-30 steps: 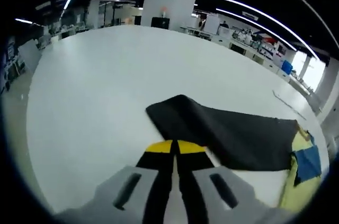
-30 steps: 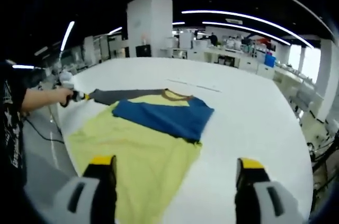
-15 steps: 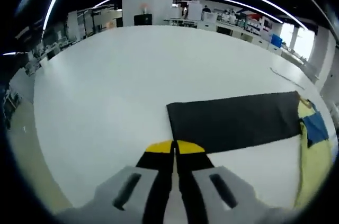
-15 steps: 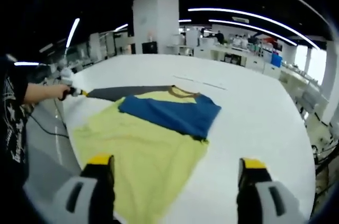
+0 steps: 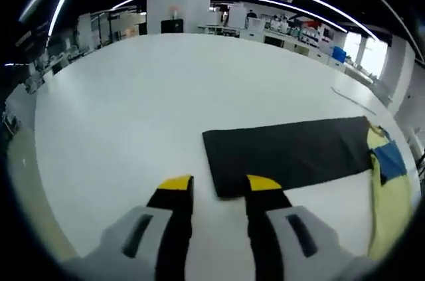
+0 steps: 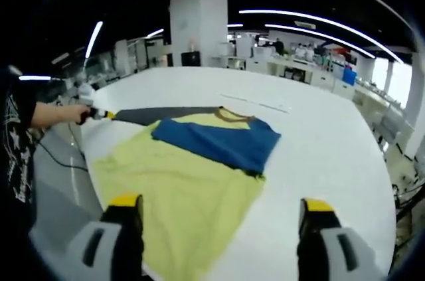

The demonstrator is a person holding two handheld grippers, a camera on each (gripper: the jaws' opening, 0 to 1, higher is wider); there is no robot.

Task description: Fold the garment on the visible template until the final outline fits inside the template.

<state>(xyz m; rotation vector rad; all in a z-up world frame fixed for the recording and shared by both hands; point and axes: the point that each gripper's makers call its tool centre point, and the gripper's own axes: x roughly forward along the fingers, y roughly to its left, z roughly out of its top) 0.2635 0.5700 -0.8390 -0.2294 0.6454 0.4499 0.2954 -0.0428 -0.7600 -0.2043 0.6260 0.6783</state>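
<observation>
- Left tool [image 5: 218, 189]: jaws, pinched together half a second ago, are now parted narrowly; the dark sleeve [image 5: 289, 156] has been let go and lies flat on the white table [image 5: 133, 108] at 1 o'clock.
- Judged: sleeve spread, ready for folding.
- Right tool [image 6: 220, 209]: jaws wide, nothing held.
- Counted: one garment [image 6: 179, 188], yellow with a blue panel; two tools.

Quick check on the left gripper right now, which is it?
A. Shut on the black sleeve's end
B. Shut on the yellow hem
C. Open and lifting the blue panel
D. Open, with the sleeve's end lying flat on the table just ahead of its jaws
D: in the left gripper view the left gripper has its yellow-tipped jaws spread apart, and the black sleeve lies flat on the white table, its end just ahead of them.
</observation>
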